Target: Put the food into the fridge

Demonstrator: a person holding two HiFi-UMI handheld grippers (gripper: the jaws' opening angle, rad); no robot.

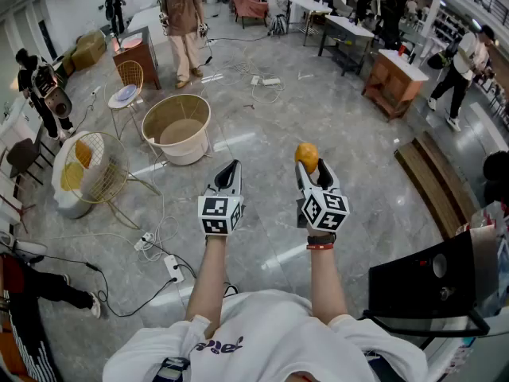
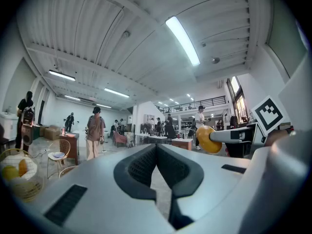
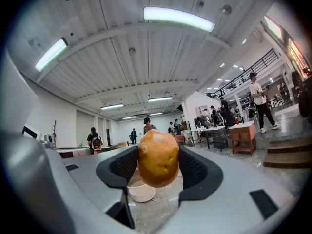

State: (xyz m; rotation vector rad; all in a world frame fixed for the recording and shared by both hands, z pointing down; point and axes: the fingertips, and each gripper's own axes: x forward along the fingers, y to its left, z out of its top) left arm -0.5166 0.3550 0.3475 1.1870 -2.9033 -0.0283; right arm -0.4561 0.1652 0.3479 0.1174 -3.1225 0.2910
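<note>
My right hand-held gripper [image 1: 307, 165] is held level over the grey floor [image 1: 318, 110], and its jaws pinch an orange-yellow piece of food [image 3: 158, 157]. The rounded lump sits between the two dark pads and bulges above and below them, well off the ground. My left hand-held gripper [image 1: 231, 169] is just beside it, also level. Its jaws are pressed together at the tips and carry nothing.

Ahead of me and to my left stands a gold wire basket [image 1: 99, 173] on thin legs. It holds a few yellow and orange pieces [image 2: 14, 169] that lie together at its bottom, but they are too small for me to name. Near it, farther out on the floor, is a big round beige tub [image 1: 176, 126] in a wire frame, and only its bare pale bottom shows. Beyond the tub a wire chair [image 1: 127, 82] has a pale round thing on its seat.
</note>
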